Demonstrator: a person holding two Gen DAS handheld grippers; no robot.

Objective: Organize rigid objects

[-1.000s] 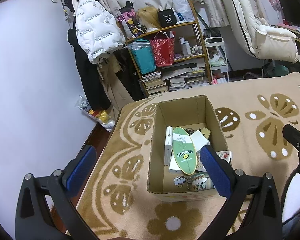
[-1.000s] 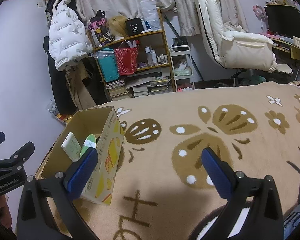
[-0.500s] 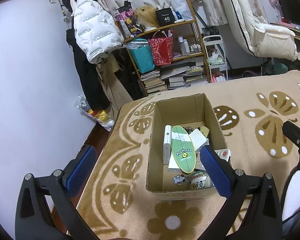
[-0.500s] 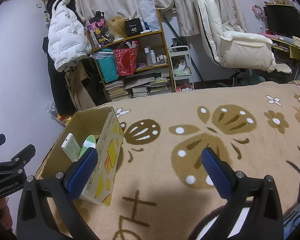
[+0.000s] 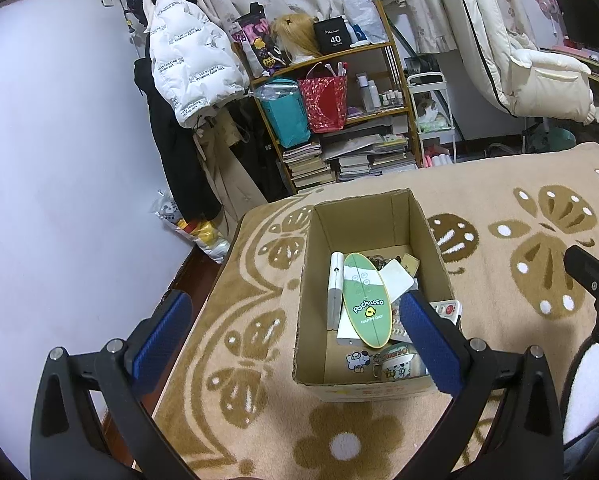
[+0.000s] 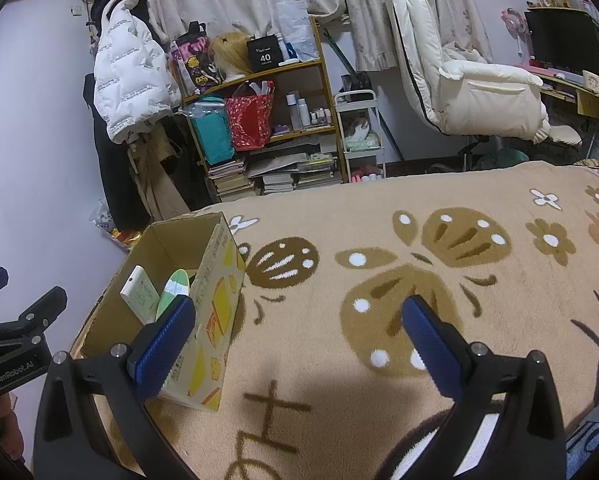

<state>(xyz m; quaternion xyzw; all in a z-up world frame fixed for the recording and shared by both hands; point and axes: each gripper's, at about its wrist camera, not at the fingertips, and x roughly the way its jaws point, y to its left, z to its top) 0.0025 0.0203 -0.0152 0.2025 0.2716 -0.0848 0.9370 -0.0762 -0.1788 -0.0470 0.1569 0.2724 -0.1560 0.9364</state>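
A beige butterfly-patterned blanket (image 6: 379,320) carries the cardboard box (image 5: 379,390). Both grippers — left gripper (image 5: 295,340), right gripper (image 6: 295,340) — gape wide, empty; best descend squarely onto the green Pochacco board (image 5: 366,306).

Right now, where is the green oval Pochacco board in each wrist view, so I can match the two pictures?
Left wrist: the green oval Pochacco board lies atop the clutter mid-frame inside the open cardboard box, right of a white slab.
Right wrist: only its pale green tip pokes above the box wall at lower left, just above the right gripper's left pad.
Shared landmark: the red gift bag on the shelf.
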